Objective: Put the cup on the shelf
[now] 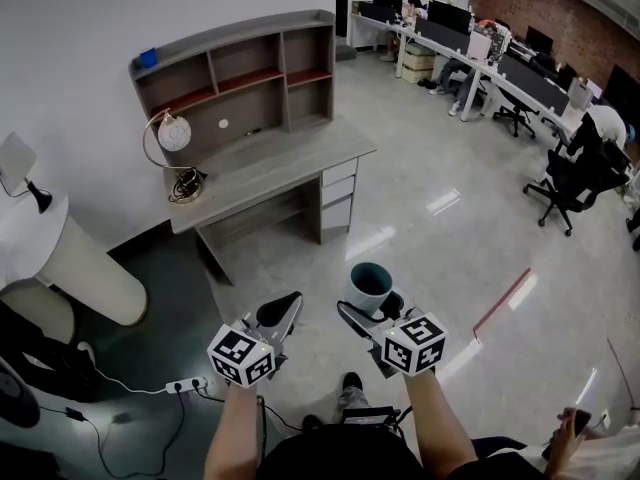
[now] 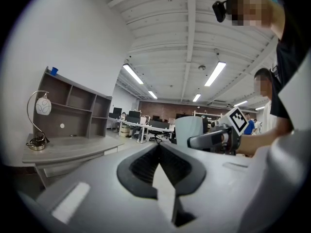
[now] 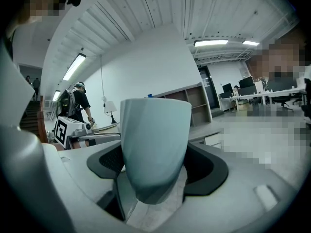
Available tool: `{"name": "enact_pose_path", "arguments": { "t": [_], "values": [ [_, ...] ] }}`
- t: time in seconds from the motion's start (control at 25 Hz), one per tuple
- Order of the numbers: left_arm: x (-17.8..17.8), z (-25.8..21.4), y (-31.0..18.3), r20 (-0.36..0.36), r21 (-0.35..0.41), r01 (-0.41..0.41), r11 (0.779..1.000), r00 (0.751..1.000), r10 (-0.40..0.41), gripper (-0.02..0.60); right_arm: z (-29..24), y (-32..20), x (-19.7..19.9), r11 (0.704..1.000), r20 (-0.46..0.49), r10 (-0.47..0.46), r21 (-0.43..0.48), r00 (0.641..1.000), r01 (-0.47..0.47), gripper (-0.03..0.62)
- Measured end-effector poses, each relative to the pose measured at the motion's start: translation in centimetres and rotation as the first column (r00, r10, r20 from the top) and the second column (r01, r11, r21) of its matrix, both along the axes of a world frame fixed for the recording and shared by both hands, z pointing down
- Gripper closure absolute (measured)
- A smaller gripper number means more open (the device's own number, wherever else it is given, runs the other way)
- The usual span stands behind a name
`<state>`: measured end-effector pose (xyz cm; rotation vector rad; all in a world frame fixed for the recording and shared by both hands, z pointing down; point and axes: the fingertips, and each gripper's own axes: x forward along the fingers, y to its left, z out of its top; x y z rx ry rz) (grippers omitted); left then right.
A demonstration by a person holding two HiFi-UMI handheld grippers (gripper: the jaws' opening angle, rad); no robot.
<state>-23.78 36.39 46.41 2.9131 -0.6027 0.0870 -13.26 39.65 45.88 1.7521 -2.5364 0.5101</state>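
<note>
**Head view.** The lower half of the cup (image 1: pixel 370 280) is concealed by the jaws of the right gripper (image 1: pixel 368 308), so the contact between pads and cup wall is not shown. Both forearms (image 1: pixel 235 433) are cut off by the bottom edge. The small blue object (image 1: pixel 148 58) on top of the shelf (image 1: pixel 235 36) is too small to be identified, as is the dark speck (image 1: pixel 252 131) on the desk (image 1: pixel 290 153). A white pedestal (image 1: pixel 90 268) is cropped by the left edge.

**Right gripper view.** The cup's base is hidden between the jaws, and the desk is partly masked by the cup.

**Left gripper view.** The cup is partly covered by the right gripper.
</note>
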Motion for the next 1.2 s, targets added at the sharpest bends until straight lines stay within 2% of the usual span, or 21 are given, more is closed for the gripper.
{"name": "enact_pose_path", "arguments": {
  "t": [0.52, 0.96, 1.2],
  "values": [
    [9.8, -1.0, -7.9, 0.027, 0.025, 0.019, 1.0, 0.999, -0.019, 0.583, -0.9, -8.2, 9.7, 0.999, 0.018, -0.033, 0.021, 0.999, 0.033, 0.221],
    [13.8, -0.9, -11.4, 0.034, 0.019, 0.066, 0.998, 0.997, -0.066, 0.583, -0.6, -11.7, 13.8, 0.997, 0.032, -0.075, 0.015, 0.997, 0.074, 0.221],
    [15.3, -0.2, -13.9, 0.033, 0.007, 0.063, 0.998, 0.997, -0.063, 0.583, -0.1, -14.1, 15.7, 0.999, 0.039, -0.054, 0.004, 0.998, 0.054, 0.221]
  ]
}}
